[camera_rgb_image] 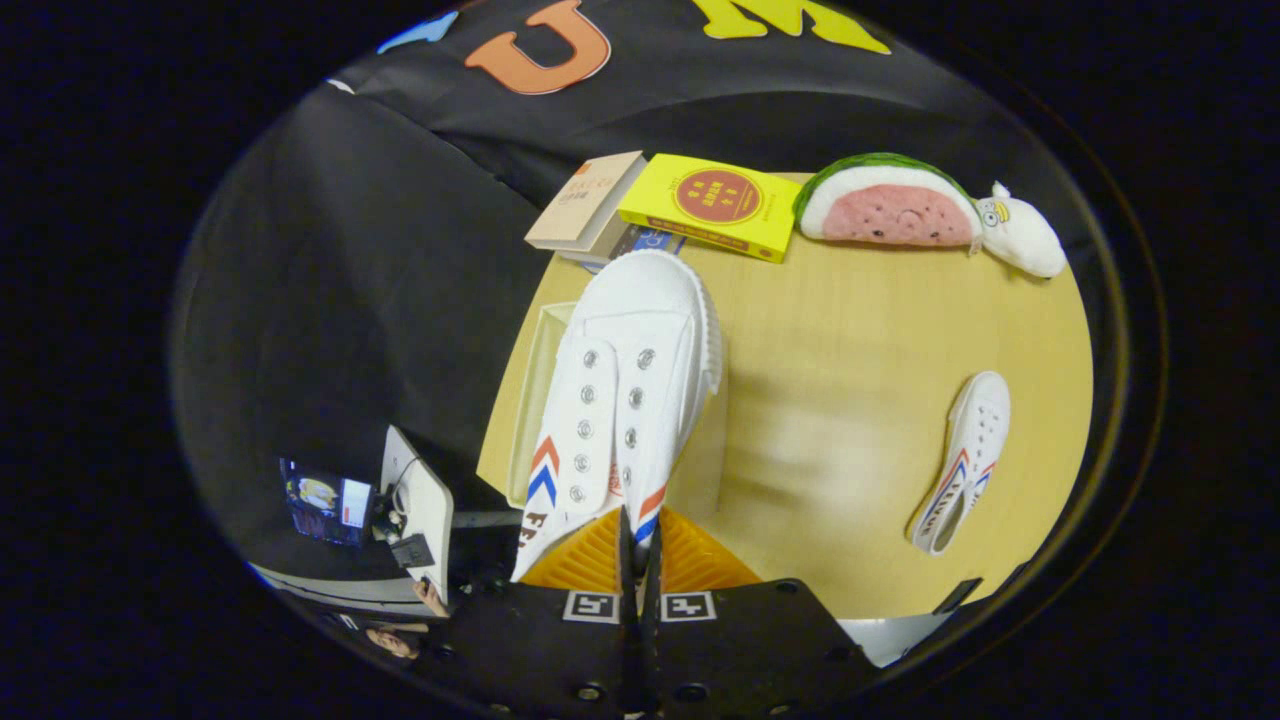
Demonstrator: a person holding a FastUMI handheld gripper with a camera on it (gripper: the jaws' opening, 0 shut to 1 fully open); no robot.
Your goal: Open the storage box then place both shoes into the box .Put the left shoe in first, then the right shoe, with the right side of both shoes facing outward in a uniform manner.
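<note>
My gripper [638, 545] is shut on a white canvas shoe [625, 400] with red and blue chevrons. Both orange fingers [580, 565] pinch its heel end, and its toe points away from me. The shoe hangs above a clear storage box [535, 395] that stands open at the left edge of the wooden table [840, 400]. Most of the box is hidden under the shoe. A second, matching white shoe [962, 462] lies on the table well to the right of the fingers, resting on its side.
At the table's far edge lie a tan book [585, 200] and a yellow book [715, 205], with a watermelon-slice plush [890, 205] and a small white plush [1025, 235] to their right. A white device [425, 505] stands off the table's left side.
</note>
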